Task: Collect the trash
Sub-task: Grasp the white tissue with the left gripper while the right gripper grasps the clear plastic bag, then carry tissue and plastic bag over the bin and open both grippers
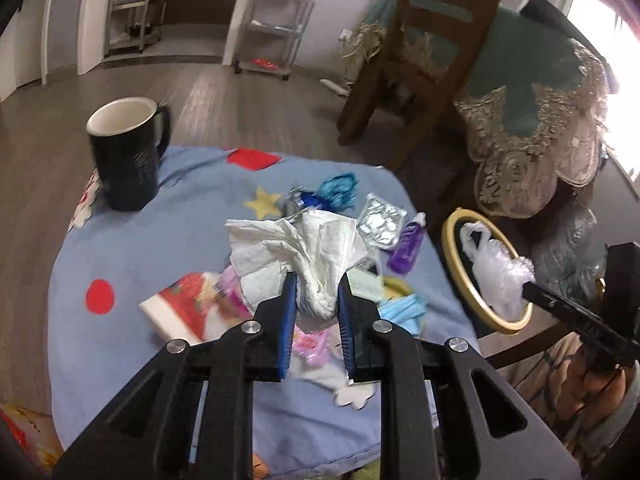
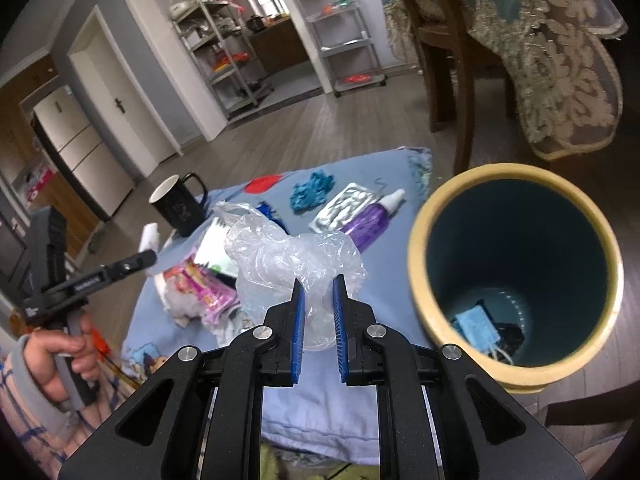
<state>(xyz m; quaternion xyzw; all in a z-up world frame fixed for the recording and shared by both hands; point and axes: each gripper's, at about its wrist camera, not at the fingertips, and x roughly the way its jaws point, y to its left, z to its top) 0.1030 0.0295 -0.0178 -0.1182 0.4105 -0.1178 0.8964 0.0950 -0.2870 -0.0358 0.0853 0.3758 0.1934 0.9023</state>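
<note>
Left wrist view: surface covered by blue cloth (image 1: 132, 248), wooden floor around | one black mug (image 1: 128, 152), one bin (image 2: 516, 276) | left tongs (image 1: 318, 300) clamped on white tissue (image 1: 304, 248) | right tongs (image 2: 319, 300) clamped on clear plastic bag (image 2: 292, 260) beside bin

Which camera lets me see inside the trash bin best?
The right wrist view. It looks straight down into the bin, so its dark inside and a blue mask at the bottom show. The left wrist view shows only the bin's yellow rim, with the right tongs holding a plastic bag over the opening.
</note>
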